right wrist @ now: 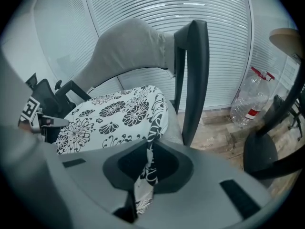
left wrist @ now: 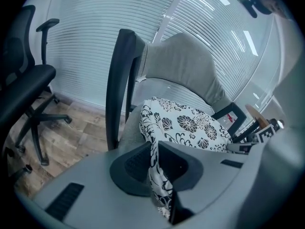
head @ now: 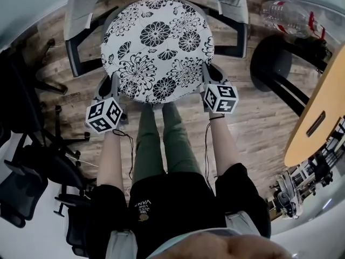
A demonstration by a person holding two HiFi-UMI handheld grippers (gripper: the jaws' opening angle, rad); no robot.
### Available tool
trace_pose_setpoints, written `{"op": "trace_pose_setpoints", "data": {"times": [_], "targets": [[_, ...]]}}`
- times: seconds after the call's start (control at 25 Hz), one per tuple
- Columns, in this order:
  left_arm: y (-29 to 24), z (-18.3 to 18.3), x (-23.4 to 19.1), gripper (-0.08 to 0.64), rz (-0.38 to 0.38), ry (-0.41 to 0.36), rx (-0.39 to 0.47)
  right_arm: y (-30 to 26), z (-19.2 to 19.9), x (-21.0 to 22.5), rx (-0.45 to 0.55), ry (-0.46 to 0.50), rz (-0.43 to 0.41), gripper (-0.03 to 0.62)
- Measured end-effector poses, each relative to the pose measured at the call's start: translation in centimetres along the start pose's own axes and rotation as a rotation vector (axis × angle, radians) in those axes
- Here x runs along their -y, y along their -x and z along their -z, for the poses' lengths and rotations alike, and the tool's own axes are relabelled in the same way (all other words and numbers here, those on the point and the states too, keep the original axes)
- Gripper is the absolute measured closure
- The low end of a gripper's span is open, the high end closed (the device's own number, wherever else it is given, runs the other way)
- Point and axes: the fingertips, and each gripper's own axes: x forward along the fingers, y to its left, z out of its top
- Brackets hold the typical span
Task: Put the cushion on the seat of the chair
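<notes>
With the left gripper [head: 110, 89] and right gripper [head: 210, 83] each pinching the floral cushion's [head: 156, 45] near edge over the chair's grey seat [right wrist: 174, 126], level hands and centring between the armrests [head: 80, 62] mattered most.

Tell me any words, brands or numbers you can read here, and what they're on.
Nothing reads clearly.
Black shirt: small pale print, upside down, too small to read.
Plastic bottle: red label, too blurred to read.
Marker cubes: black-and-white square patterns, no words.
</notes>
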Motion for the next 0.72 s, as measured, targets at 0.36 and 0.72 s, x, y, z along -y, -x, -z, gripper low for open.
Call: {"op": "trace_pose_setpoints", "data": {"times": [0.36, 0.72], "targets": [[-0.9, 0.9, -1.3, 0.494, -0.037, 0.01, -0.033, -0.3, 0.5, 0.6, -0.01, -0.016, 0.049, 0.549], [0.2, 0.2, -2.5, 0.42, -0.074, 0.01, -0.009, 1.3, 0.6, 2.5, 0.015, -0.039, 0.145, 0.425]]}}
